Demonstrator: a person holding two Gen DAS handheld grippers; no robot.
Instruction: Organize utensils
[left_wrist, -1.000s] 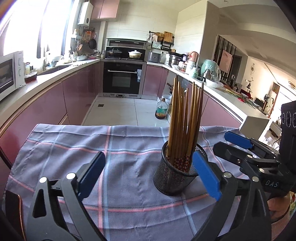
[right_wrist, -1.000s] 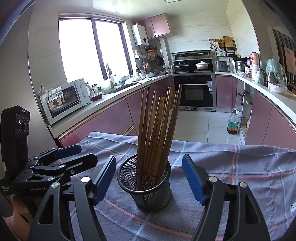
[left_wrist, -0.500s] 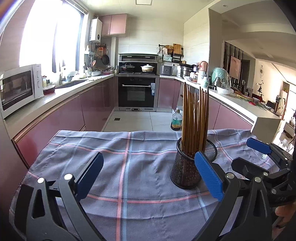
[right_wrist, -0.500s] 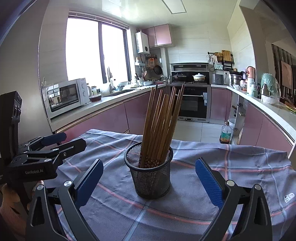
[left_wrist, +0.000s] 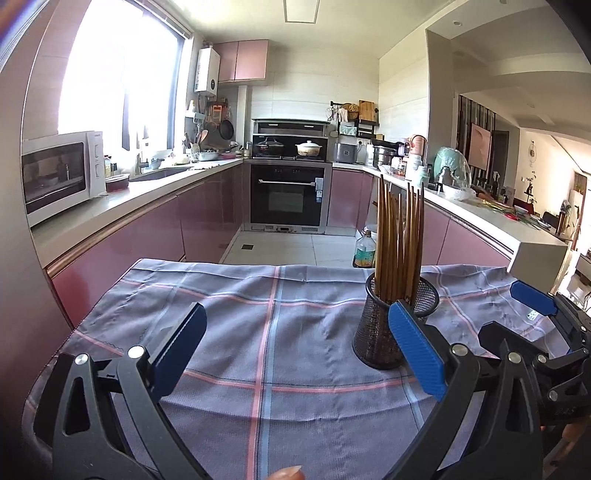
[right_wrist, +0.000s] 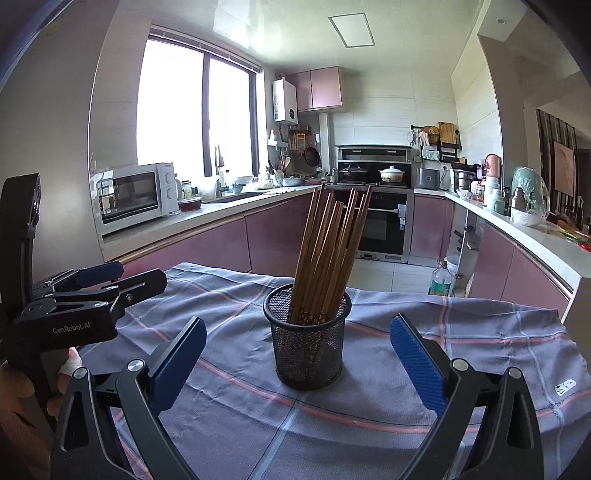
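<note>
On the checked cloth (right_wrist: 369, 424), upright chopsticks (right_wrist: 325, 254) in a mesh cup (right_wrist: 308, 354), both claws, left (left_wrist: 295, 354) and right (right_wrist: 297, 360), wide and empty.

White letters that say "GenRobot.AI" are printed on the black side of the left gripper (right_wrist: 99, 275), which shows at about nine o'clock in the right wrist view. A tiny white mark is stitched on the checked cloth (right_wrist: 564, 387) at about four o'clock, but it is too small to read. The sticker on the oven door (left_wrist: 319, 187) and the label on the bottle (left_wrist: 364, 254) on the floor are too small to read as well.
</note>
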